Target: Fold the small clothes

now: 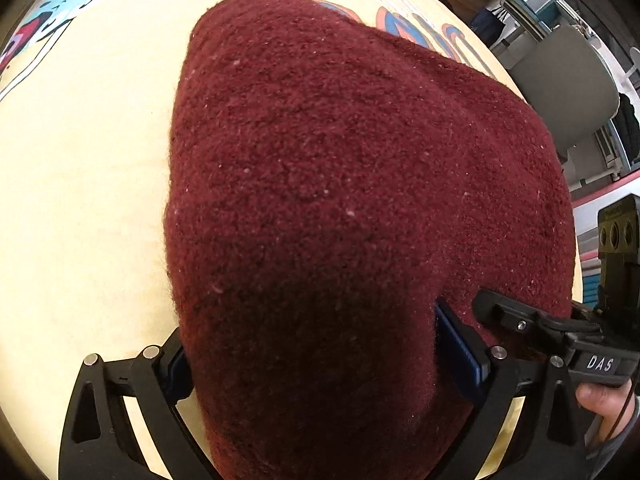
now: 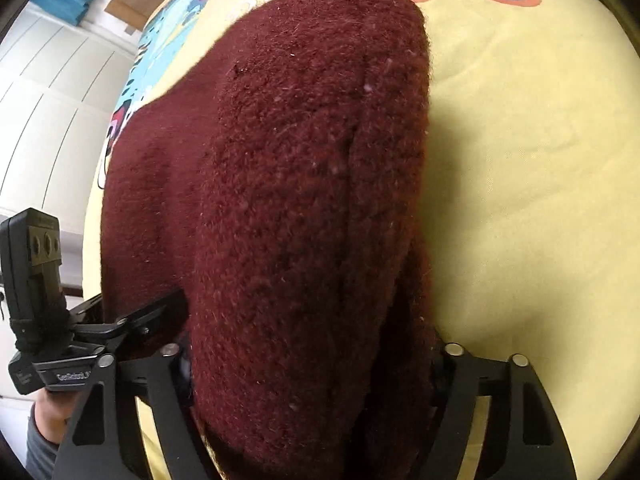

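1. Maroon knit garment [image 1: 340, 200], fuzzy and thick, fills both views; it lies on a pale yellow printed sheet [image 1: 80, 200] and passes between the fingers of both tongs.
2. Left tongs [image 1: 320, 364]: jaws stand wide on either side of the garment's near end; the blue pad [image 1: 460, 356] of one finger lies against the cloth, the other pad is mostly hidden. Whether they pinch it cannot be told.
3. Right tongs [image 2: 308, 364]: jaws straddle a bunched fold of the garment [image 2: 300, 200]; the pads are hidden by cloth, so the grip cannot be told.
4. Left-wrist view only: a grey chair [image 1: 568, 84] beyond the sheet, and the right tongs' body [image 1: 580, 340] with a hand [image 1: 604, 396] at the right edge.
5. Right-wrist view only: white cabinet doors [image 2: 48, 92], and the garment's lengthwise fold.
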